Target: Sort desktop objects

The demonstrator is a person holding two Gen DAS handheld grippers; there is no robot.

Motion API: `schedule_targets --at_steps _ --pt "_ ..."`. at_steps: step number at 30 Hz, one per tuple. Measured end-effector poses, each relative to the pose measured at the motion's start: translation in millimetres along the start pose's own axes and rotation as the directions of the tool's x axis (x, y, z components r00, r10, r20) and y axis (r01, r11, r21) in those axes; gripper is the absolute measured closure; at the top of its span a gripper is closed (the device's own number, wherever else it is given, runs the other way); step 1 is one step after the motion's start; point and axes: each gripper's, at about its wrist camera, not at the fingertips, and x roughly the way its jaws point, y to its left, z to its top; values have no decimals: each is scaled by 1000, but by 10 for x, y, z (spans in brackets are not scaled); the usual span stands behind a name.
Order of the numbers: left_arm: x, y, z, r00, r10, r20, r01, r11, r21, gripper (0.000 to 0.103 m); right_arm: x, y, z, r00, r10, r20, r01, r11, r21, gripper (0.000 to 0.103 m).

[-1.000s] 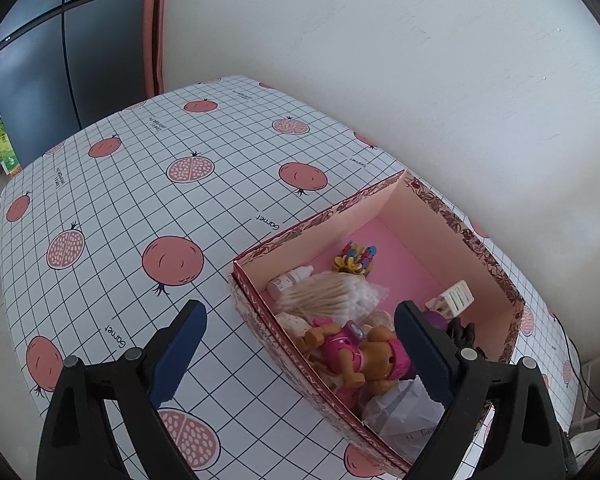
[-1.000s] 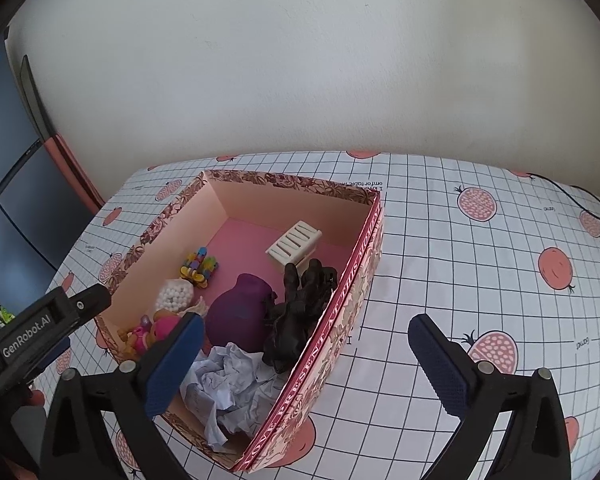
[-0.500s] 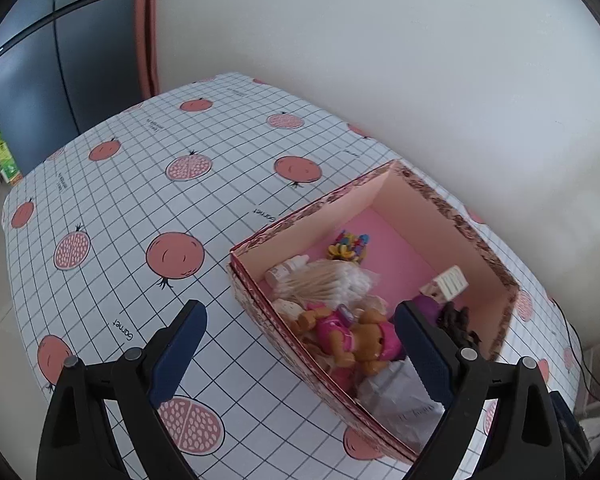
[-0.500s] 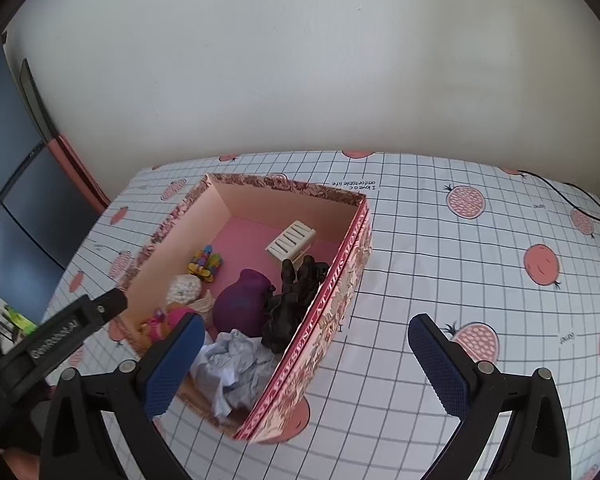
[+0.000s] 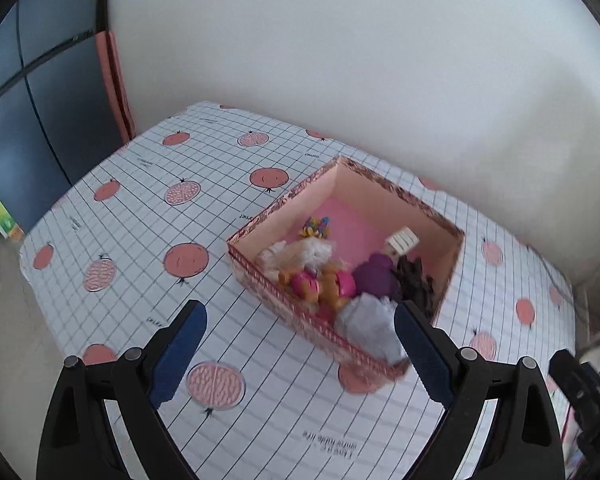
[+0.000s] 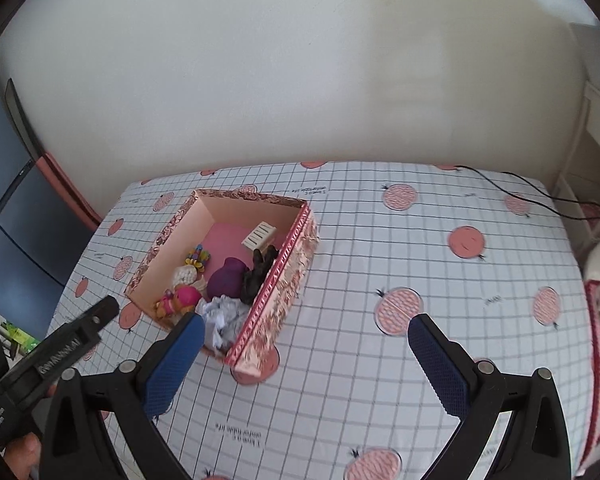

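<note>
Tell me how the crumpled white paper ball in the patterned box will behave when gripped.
The crumpled white paper ball looks light and should crush rather than resist. Its creased surface should give grip. Wedged in the near corner of the patterned box, it may snag.

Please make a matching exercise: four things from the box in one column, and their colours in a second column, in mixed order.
Things:
1. pouch
2. crumpled paper
3. slatted piece
4. box floor

Colours:
A. pink
B. cream
C. purple
D. white

Pairs: 1-C, 2-D, 3-B, 4-A
</note>
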Motion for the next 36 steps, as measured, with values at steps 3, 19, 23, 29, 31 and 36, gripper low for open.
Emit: schedule_targets --at_steps 3,19,23,29,31,36 --pt "-186 -101 -93 1000 -1 1 1 999 48 8 -199 -45 -66 1000 -9 1 9 1000 10 0" --pt "-1201 -289 -529 998 -59 38 52 986 161 8 -1099 -40 -507 999 -34 3 34 999 13 0" --pt "-1415 -263 -608 996 -71 56 61 984 169 8 -1320 -35 -585 999 -39 19 39 999 12 0" --pt "-1680 -230 -694 993 -69 93 53 984 168 8 -1567 -14 -658 998 -39 44 39 999 10 0" --pt "-1745 -221 -709 992 -68 103 51 985 165 8 -1642 -7 -676 998 -40 52 40 999 10 0" --pt "-1890 -198 -721 991 -73 111 56 987 151 8 -1807 28 -691 996 -41 76 41 999 5 0"
